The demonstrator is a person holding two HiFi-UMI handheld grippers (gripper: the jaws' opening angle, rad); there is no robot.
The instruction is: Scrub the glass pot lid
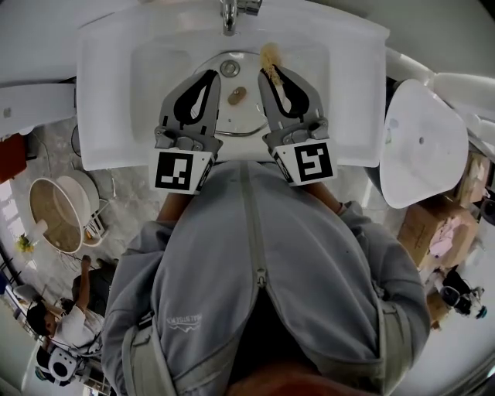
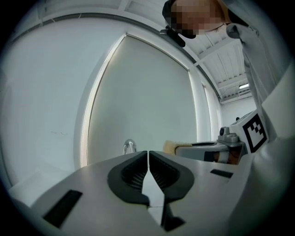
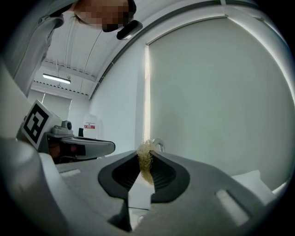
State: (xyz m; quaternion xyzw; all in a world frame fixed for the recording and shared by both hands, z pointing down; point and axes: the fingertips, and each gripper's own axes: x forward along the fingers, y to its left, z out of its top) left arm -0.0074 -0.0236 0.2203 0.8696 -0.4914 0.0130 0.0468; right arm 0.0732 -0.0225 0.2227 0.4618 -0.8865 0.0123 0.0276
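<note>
The glass pot lid (image 1: 246, 117) lies flat in the white sink basin (image 1: 155, 62), its brownish knob (image 1: 237, 96) pointing up. My left gripper (image 1: 210, 77) hovers over the lid's left side, its jaws closed with nothing between them; in the left gripper view the pads (image 2: 138, 173) meet. My right gripper (image 1: 271, 71) hovers over the lid's right side, shut on a tan fibrous scrubber (image 1: 270, 56), which sticks up from between the jaws (image 3: 145, 163). Both grippers point level toward the faucet. Neither gripper view shows the lid.
The chrome faucet (image 1: 230, 15) stands at the back of the sink, seen also as the faucet (image 2: 129, 146) ahead of the left jaws. A white fixture (image 1: 421, 143) stands to the right, cardboard boxes (image 1: 433, 228) below it, a round tub (image 1: 58, 213) to the left.
</note>
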